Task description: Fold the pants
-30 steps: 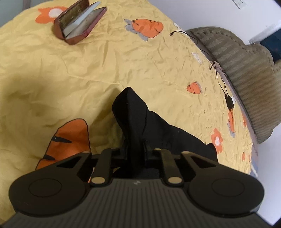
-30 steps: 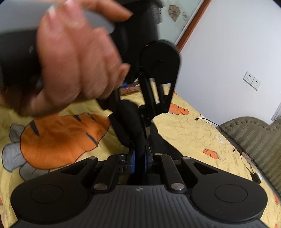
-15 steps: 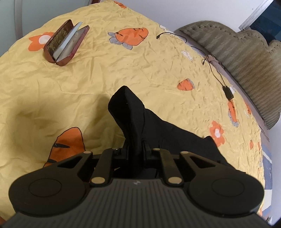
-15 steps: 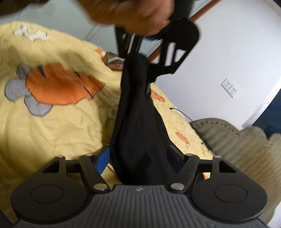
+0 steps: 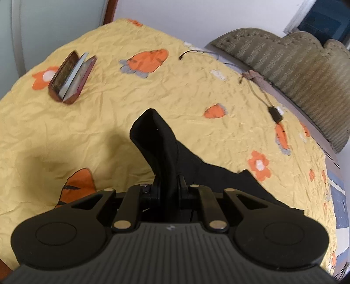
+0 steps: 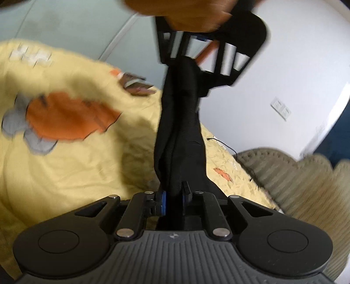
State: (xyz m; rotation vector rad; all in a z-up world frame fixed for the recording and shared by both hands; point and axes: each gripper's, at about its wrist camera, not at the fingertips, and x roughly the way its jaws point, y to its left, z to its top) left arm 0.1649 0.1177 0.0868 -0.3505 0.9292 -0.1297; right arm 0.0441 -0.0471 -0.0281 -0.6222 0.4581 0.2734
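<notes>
Open dark-red glasses case (image 5: 71, 77) is lying far left on the yellow carrot-print bedspread (image 5: 43, 135). Left gripper (image 5: 168, 181) w/ fingers pinching a raised fold of the black fabric pants (image 5: 161, 139), rest trailing right over the bed. Right gripper (image 6: 174, 192) fingers are closing on the pants' lower part, cloth stretching up to the left gripper. Olive ribbed headboard (image 5: 306, 72) at right.

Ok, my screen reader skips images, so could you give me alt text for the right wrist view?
The right gripper is closing on black pants, which stretch up to the left gripper held in a hand. Below lies a yellow bedspread with carrot prints.
</notes>
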